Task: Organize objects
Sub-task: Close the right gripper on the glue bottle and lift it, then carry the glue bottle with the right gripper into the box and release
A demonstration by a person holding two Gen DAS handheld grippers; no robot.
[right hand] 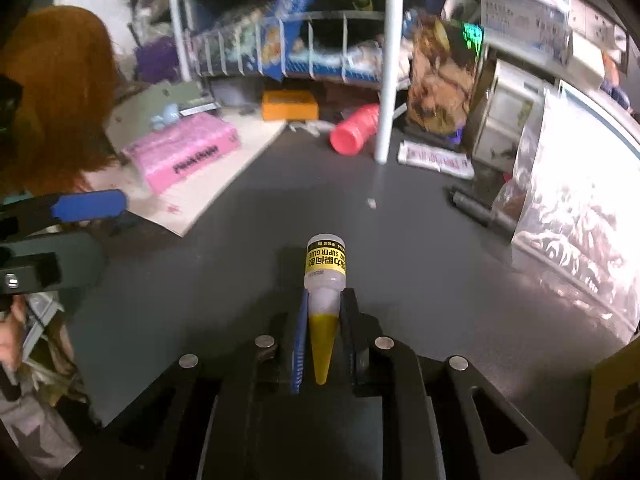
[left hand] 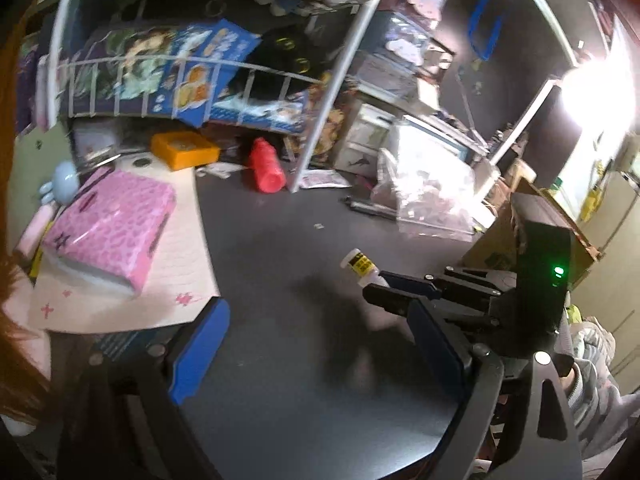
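My right gripper (right hand: 325, 304) is shut on a small super glue bottle (right hand: 326, 264) with a yellow label and yellow cone cap, held above the dark table (right hand: 248, 280). The bottle points away from me, its cap between the fingers. The same bottle (left hand: 359, 265) and right gripper (left hand: 384, 286) show in the left wrist view at the right. My left gripper (left hand: 316, 344) is open and empty over the dark table (left hand: 280, 240), its blue pads (left hand: 200, 344) wide apart.
A pink box (left hand: 108, 228) lies on a pale mat (left hand: 184, 240) at the left. An orange box (left hand: 185, 150) and a red bottle (left hand: 266, 166) lie under a white wire shelf (left hand: 320, 92). A clear plastic bag (right hand: 572, 216) sits at the right.
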